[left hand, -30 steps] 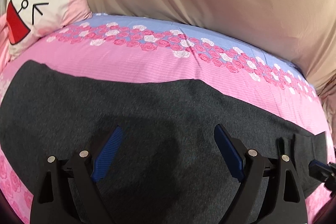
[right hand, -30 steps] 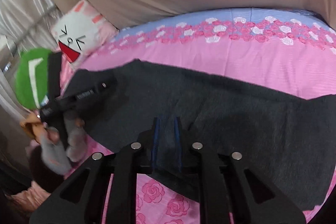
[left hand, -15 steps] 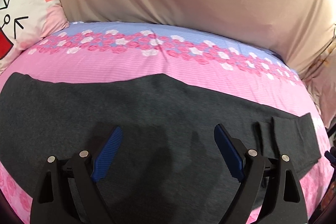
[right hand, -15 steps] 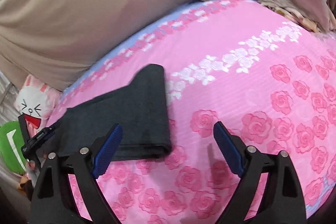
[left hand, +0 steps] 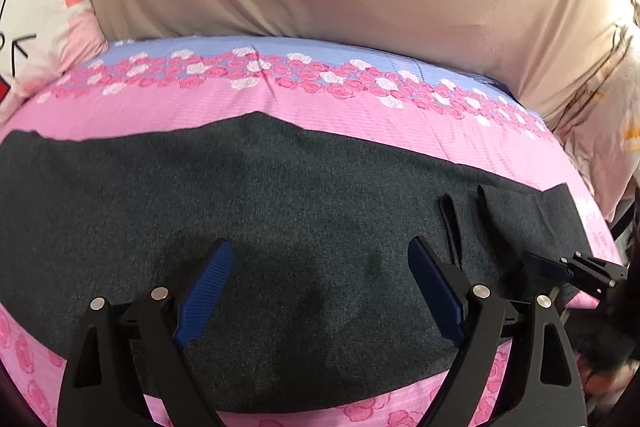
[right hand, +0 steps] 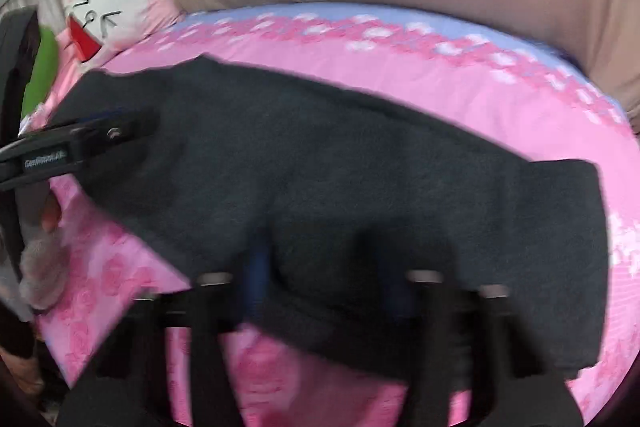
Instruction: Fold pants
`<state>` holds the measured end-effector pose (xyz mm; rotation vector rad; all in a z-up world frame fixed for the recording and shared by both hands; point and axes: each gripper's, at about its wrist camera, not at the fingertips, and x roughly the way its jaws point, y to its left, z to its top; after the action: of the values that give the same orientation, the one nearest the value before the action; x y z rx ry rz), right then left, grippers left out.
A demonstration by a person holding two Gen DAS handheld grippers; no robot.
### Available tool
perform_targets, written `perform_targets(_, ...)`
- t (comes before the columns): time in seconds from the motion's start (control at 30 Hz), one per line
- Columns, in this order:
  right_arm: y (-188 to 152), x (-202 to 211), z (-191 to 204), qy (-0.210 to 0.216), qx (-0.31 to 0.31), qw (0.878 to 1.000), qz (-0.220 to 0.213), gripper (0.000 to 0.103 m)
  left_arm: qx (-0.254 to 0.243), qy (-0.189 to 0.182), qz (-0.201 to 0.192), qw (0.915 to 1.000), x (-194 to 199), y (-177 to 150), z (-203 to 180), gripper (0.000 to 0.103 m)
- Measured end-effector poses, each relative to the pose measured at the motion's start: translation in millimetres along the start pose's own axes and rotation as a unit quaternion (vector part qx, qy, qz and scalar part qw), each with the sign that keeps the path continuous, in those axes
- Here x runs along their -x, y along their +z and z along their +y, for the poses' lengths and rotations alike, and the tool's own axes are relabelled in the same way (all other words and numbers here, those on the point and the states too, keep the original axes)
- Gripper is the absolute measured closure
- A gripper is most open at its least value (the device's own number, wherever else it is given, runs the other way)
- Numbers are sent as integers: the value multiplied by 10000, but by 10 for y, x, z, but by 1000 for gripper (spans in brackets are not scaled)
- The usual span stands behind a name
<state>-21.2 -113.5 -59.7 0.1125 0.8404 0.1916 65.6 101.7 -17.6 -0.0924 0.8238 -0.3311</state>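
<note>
- Grey pants [left hand: 320, 207] lie flat along the near side of the pink bedsheet [left hand: 280, 99]. They look already halved lengthwise, so you still owe the crosswise folds.
- Long axis runs left-right, with the legs left and the belt-loop waist right.
- Your left gripper [left hand: 322, 247] hangs wide open over mid-cloth, holding nothing.
- Your right gripper [left hand: 536, 263] has just closed, about shut at the waist end. Can't tell if cloth is pinched.

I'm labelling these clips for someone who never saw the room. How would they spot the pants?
Start at the bed's pink rose-print sheet. Stretched flat across it lies the pants, a long dark charcoal strip. Nothing else on the bed is dark and plain; the cartoon-face pillow is white and pink.
</note>
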Motion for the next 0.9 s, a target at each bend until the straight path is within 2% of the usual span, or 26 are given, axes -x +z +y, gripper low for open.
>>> perform_targets(0.07, 87, 407, -457, -167, -575, 9970, -495, 96, 151, -92, 62, 9998, -15, 4, 58, 16)
perform_targets(0.17, 16, 1042, -1253, -388, -1550, 9806, -1137, 96, 306, -155, 148, 9993, -50, 9, 116, 16)
perform_targets(0.27, -341, 1608, -2239, -806, -2668, 9461, -1648, 96, 326, -164, 161, 9992, -56, 7, 122, 16)
perform_targets(0.33, -724, 1838, -2904, -1122, -3413, 9167, -1748, 96, 297, -156, 136, 9993, -44, 2, 110, 16)
perform_targets(0.4, -992, 1874, -3303, -1291, -3821, 8998, -1664, 97, 278, -140, 96, 9995, -31, -3, 104, 16)
perform_targets(0.47, -1336, 1782, -3646, -1014, -4266, 8862, -1496, 97, 285, -98, 84, 9995, -33, -6, 104, 16)
perform_targets(0.53, -1508, 1649, -3733, -973, -4352, 8857, -1287, 97, 306, -43, 79, 9995, -41, -3, 111, 16)
perform_targets(0.6, -1556, 1617, -3736, -863, -4365, 8864, -1276, 97, 333, 31, 79, 9994, -52, 0, 119, 16)
perform_targets(0.67, -1453, 1635, -3656, -938, -4116, 8979, -1247, 97, 347, 49, 101, 9993, -68, 5, 121, 17)
perform_targets(0.7, -1370, 1571, -3609, -933, -3943, 9080, -1068, 96, 345, 53, 112, 9993, -75, 7, 118, 16)
perform_targets(0.8, -1177, 1393, -3483, -1141, -3626, 9226, -659, 83, 321, 82, 109, 9994, -78, 10, 109, 16)
perform_targets(0.87, -1144, 1348, -3464, -976, -3542, 9273, -713, 55, 303, 112, 85, 9994, -74, 9, 106, 16)
perform_targets(0.9, -1121, 1332, -3464, -917, -3516, 9288, -722, 50, 299, 125, 78, 9994, -73, 8, 106, 16)
